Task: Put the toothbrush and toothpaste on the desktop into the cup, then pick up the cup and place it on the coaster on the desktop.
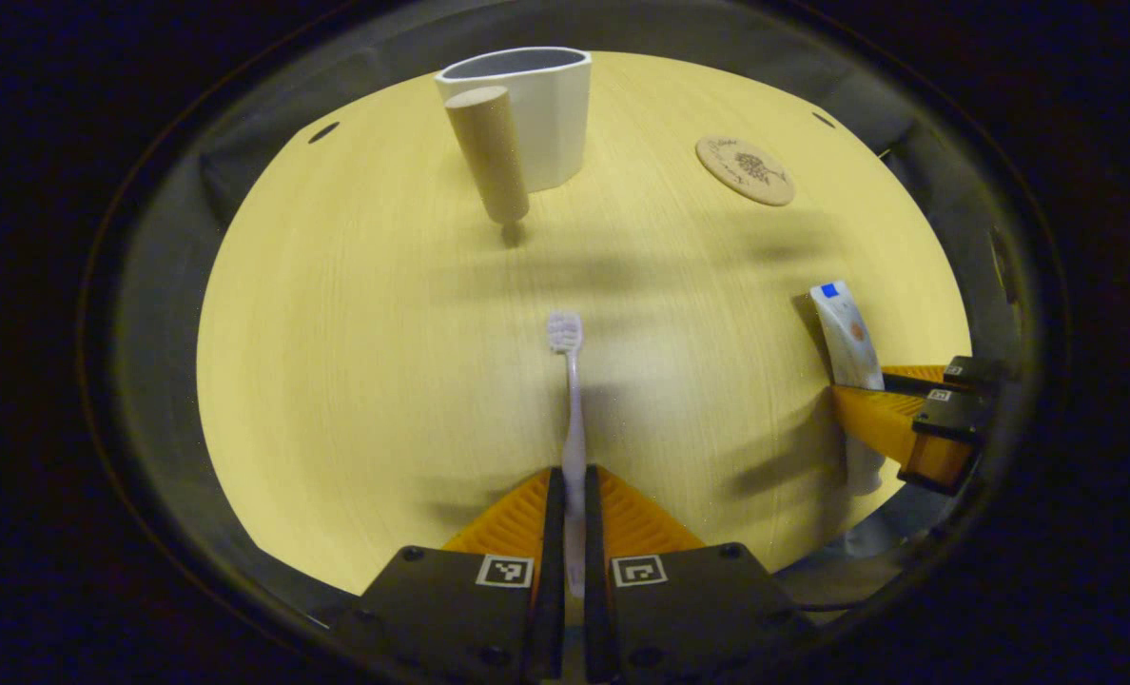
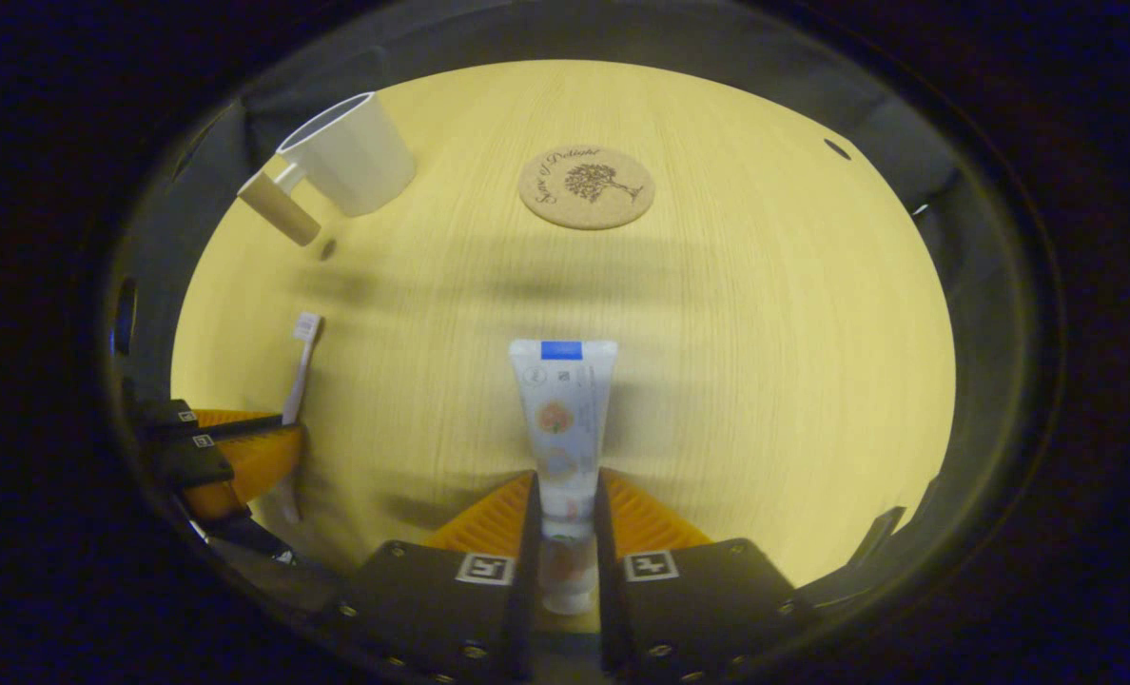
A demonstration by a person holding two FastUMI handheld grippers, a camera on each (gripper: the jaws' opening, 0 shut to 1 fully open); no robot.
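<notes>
White toothpaste (image 2: 562, 419) between right gripper (image 2: 566, 499) fingers, toothbrush (image 1: 572, 400) between left gripper (image 1: 573, 495) fingers

Right gripper view: cup (image 2: 351, 152) far left on desktop (image 2: 765, 314), coaster (image 2: 586, 186) right of it, toothbrush (image 2: 301, 366) nearer

A slim pale lilac plastic toothbrush (image 1: 573, 419) points bristles-first toward the white oval plastic cup with a thick wooden peg handle (image 1: 527, 114), which stands upright at the far side. The white toothpaste tube (image 2: 561, 428) points its flat blue-marked end toward the round cork coaster (image 2: 586, 186)
</notes>
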